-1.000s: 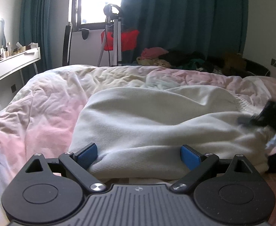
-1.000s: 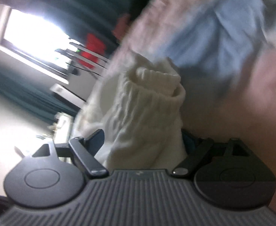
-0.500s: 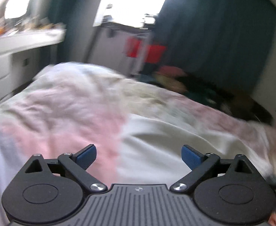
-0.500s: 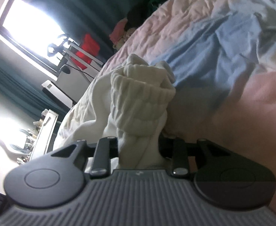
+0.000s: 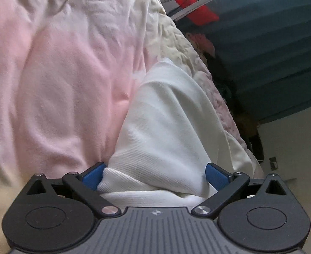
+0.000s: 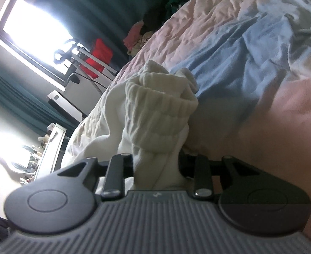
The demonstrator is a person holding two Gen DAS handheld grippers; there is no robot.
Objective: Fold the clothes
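Observation:
A white knit sweater (image 5: 166,127) lies on a bed with a pink, cream and blue duvet (image 5: 60,74). My left gripper (image 5: 154,174) is open, its blue pads on either side of a fold of the sweater's edge, the cloth between the jaws. My right gripper (image 6: 156,166) is shut on the sweater's ribbed cuff (image 6: 161,105), which bunches up above the jaws. The rest of the sweater (image 6: 104,114) trails off to the left in the right wrist view. Both views are tilted.
Dark teal curtains (image 5: 272,53) and a bright window (image 6: 34,27) stand behind the bed. A red item hangs on a stand (image 6: 98,57). A pile of clothes (image 6: 138,36) lies at the bed's far end. A white dresser with small items (image 6: 47,146) is at left.
My left gripper swung and rolled, then came down over the sweater's edge, still open. My right gripper closed on the ribbed cuff and keeps hold of it.

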